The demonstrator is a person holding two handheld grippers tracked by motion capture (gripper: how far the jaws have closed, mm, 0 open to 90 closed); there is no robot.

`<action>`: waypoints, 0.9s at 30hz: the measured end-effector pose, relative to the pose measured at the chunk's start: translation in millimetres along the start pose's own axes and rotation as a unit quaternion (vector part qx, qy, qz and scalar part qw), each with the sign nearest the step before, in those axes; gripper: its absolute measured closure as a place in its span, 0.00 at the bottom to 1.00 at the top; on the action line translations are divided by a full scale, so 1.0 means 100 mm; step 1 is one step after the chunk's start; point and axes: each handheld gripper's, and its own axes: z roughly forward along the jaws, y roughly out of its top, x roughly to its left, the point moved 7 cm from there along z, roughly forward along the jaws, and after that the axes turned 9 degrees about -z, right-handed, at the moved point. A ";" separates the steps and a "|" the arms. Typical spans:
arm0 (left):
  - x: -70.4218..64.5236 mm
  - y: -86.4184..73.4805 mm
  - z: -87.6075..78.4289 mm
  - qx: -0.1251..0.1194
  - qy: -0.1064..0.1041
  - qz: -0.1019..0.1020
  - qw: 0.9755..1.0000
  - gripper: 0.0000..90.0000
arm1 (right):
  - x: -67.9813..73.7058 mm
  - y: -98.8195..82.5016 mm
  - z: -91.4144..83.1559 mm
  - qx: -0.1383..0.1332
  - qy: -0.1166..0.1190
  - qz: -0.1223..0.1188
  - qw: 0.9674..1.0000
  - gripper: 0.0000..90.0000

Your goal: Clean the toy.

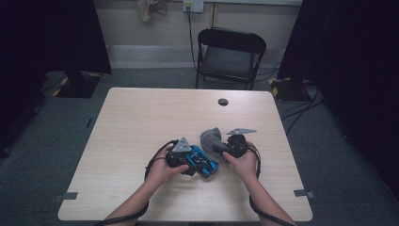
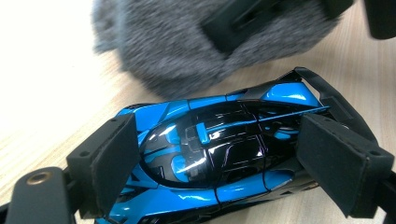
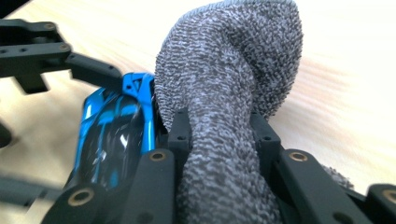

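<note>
Tools first: the right tool (image 3: pixel 219 135) is clamped tight on a bunched grey cloth (image 3: pixel 233 70), the fabric bulging up between its two black jaws. The left tool (image 2: pixel 233 154) has a blue and black toy car (image 2: pixel 219 149) between its pads, one pad against the nose end and one against the tail, so it looks to be gripping the car and pinning it on the table (image 1: pixel 141 122). From the high view, the left tool (image 1: pixel 181 157) and the right tool (image 1: pixel 235 143) sit close together near the person's edge of the table, the toy car (image 1: pixel 203 162) lying between them and the cloth (image 1: pixel 211 139) just touching its upper end. My read is that the car is being wiped. Next, the cloth needs dragging along the bodywork while the left tool holds the car firm, lightly enough not to twist it loose
</note>
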 end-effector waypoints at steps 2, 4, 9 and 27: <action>0.00 0.00 0.00 0.000 0.000 0.000 1.000 0.15 | 0.02 0.04 0.09 0.004 -0.008 -0.005 1.000 0.76; 0.00 0.00 0.00 0.001 0.000 0.000 1.000 0.15 | 0.06 0.08 0.18 0.006 -0.007 -0.008 1.000 0.76; 0.00 0.00 0.00 0.000 0.000 0.000 1.000 0.15 | 0.17 0.12 0.32 0.014 0.004 -0.016 1.000 0.76; 0.00 0.00 0.00 -0.003 -0.001 -0.001 1.000 0.15 | 0.18 -0.06 0.04 0.008 0.034 -0.024 0.999 0.76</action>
